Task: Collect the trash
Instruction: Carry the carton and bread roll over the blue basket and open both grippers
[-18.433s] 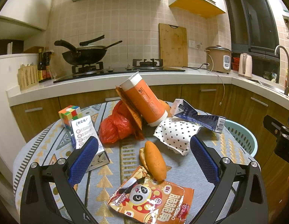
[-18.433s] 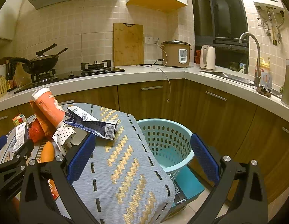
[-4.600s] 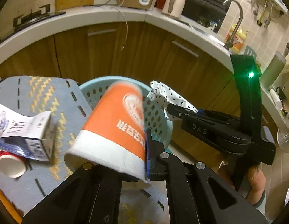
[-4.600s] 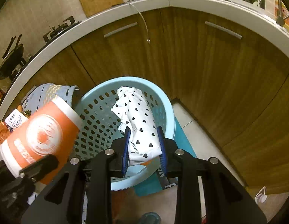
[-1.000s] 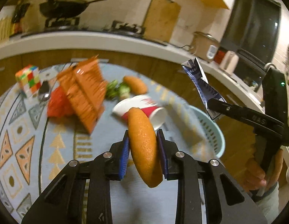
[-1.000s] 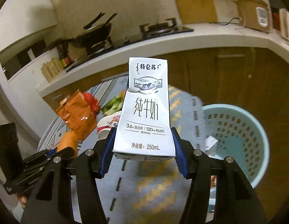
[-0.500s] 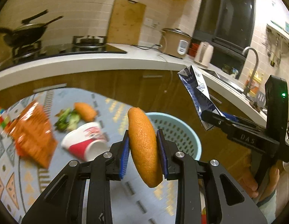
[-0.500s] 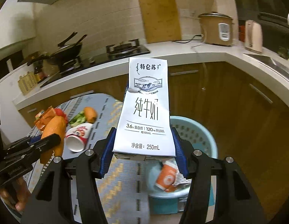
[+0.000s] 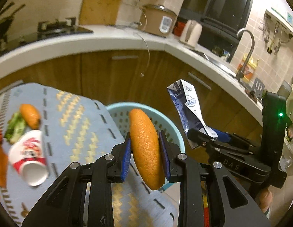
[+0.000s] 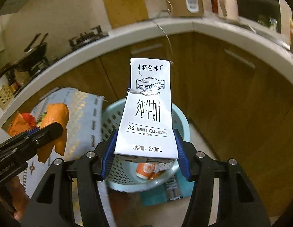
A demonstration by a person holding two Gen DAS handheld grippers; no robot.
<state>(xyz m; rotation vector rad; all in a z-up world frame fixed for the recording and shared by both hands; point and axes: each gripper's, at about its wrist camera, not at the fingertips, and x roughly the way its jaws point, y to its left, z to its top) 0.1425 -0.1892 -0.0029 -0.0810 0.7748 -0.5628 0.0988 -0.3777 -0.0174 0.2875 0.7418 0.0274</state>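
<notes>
Milk carton (image 10: 146, 113), light and easily crushed, is gripped at its base sides by right gripper (image 10: 144, 151), above the basket (image 10: 181, 121) ahead. Left gripper (image 9: 145, 149) pinches a soft bread roll (image 9: 145, 149) mid-length, just short of the rim.

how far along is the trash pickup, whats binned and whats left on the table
Done: an orange cup already lies in the blue basket. In hand: the left claw grips a bread roll, the right claw a milk carton, both near the basket. Left on the table: a red-and-white cup, another roll and some greens.
</notes>
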